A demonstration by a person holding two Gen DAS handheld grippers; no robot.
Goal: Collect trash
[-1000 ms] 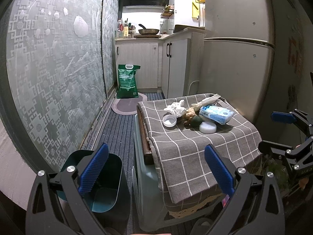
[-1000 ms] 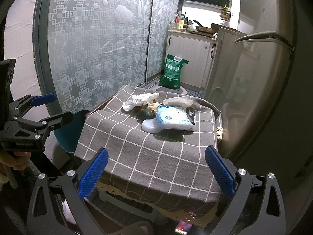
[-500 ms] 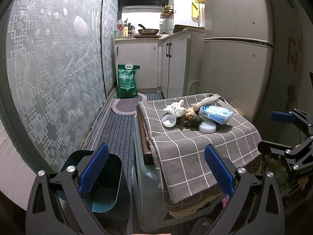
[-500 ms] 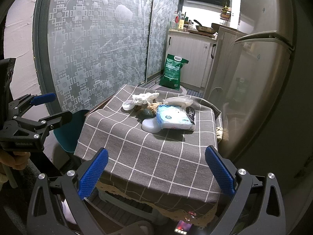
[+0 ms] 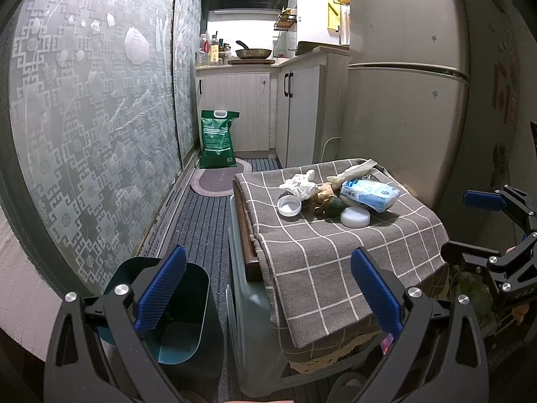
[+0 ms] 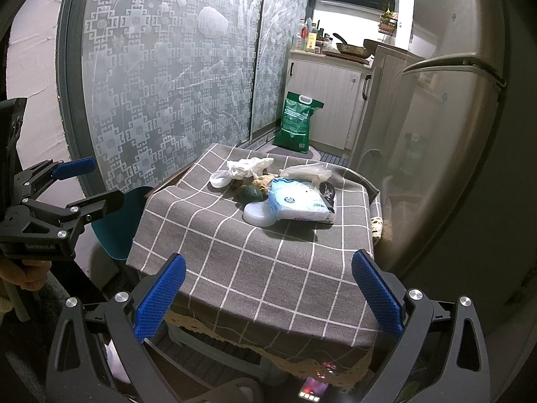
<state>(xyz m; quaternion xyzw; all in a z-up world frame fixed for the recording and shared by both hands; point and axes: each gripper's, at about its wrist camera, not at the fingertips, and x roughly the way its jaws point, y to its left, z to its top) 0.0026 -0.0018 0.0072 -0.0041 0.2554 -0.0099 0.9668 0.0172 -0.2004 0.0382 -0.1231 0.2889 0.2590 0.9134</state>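
Trash lies in a heap on a small table under a grey checked cloth (image 5: 322, 252) (image 6: 255, 255): a crumpled white tissue (image 5: 300, 183) (image 6: 248, 167), a white lid (image 5: 289, 205) (image 6: 220, 179), a round white lid (image 5: 355, 217) (image 6: 257, 214), a dark green lump (image 5: 335, 206) (image 6: 250, 193), a brown scrap (image 5: 324, 191), a blue-white tissue pack (image 5: 369, 193) (image 6: 295, 201) and a clear plastic bag (image 6: 307, 172). A teal bin (image 5: 174, 305) stands on the floor left of the table. My left gripper (image 5: 268, 292) is open over the bin and the table's near left corner. My right gripper (image 6: 268, 292) is open before the table's front edge.
A patterned glass sliding door (image 5: 84, 127) runs along the left. A fridge (image 5: 402, 94) stands right of the table. A green bag (image 5: 217, 139) and an oval mat (image 5: 220, 181) lie on the floor by the kitchen cabinets (image 5: 241, 107).
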